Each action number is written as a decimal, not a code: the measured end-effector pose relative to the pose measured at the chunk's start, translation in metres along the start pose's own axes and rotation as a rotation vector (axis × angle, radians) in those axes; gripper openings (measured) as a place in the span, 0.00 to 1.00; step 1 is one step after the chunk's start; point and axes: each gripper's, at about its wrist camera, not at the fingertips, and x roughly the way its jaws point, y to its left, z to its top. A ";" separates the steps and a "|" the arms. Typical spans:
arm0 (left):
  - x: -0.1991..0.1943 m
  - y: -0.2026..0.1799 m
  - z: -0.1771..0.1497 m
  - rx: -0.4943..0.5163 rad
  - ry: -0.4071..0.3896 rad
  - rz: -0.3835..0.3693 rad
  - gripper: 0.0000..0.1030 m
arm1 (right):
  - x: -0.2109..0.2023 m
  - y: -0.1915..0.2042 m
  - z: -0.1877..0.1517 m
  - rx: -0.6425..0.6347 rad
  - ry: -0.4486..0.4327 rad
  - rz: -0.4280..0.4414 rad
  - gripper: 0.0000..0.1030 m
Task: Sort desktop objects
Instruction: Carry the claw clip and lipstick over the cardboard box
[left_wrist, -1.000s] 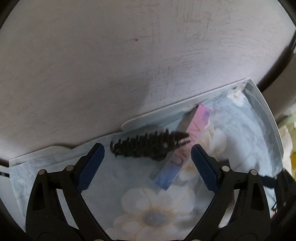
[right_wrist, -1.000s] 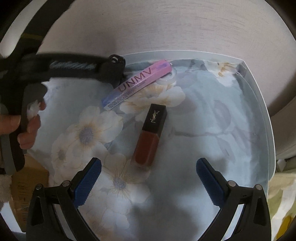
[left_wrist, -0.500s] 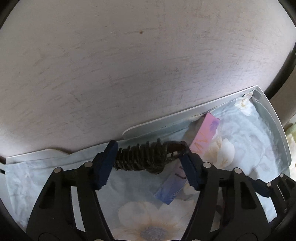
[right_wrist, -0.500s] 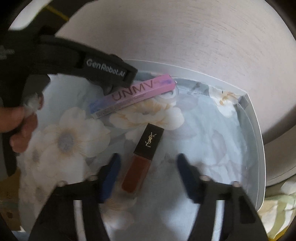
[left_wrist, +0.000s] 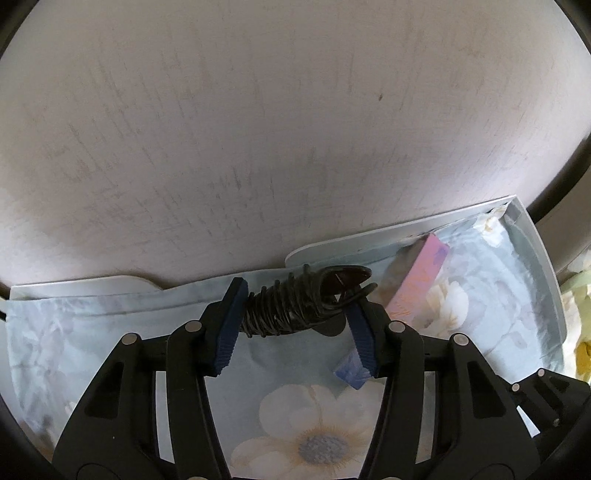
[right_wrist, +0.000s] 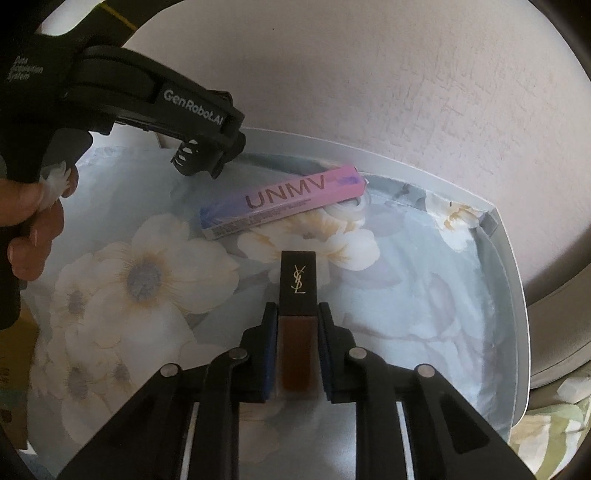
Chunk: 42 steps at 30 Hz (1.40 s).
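Note:
A black hair claw clip (left_wrist: 291, 308) lies crosswise between the blue pads of my left gripper (left_wrist: 295, 299), above the flower-printed cloth. The jaws are closing and both pads touch the clip's ends. My right gripper (right_wrist: 297, 308) is shut on a dark red lipstick bottle (right_wrist: 297, 354) with a black cap, which points away along the fingers. A pink and blue UNMV box (right_wrist: 284, 199) lies just beyond it, against the tray's far rim. In the right wrist view the left gripper (right_wrist: 199, 162) sits at the upper left, held by a hand (right_wrist: 26, 206).
Everything sits in a shallow white tray (right_wrist: 517, 295) lined with pale blue floral cloth (right_wrist: 147, 277). Beyond the far rim is a pale wooden tabletop (left_wrist: 258, 129). The UNMV box (left_wrist: 417, 284) lies right of the left gripper's fingers.
Both grippers went from wide open to closed in. The left pads came in onto the hair clip's ends. The right pads closed on the lipstick, which now lines up with the fingers.

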 end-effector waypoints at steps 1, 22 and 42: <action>-0.003 -0.001 0.000 0.003 -0.003 -0.003 0.49 | -0.002 -0.001 0.000 0.002 0.001 0.004 0.18; -0.104 0.013 0.014 0.040 -0.086 -0.064 0.49 | -0.077 0.006 0.026 -0.022 0.010 0.020 0.18; -0.286 0.167 -0.084 -0.126 -0.187 0.042 0.49 | -0.175 0.137 0.075 -0.189 -0.098 0.149 0.18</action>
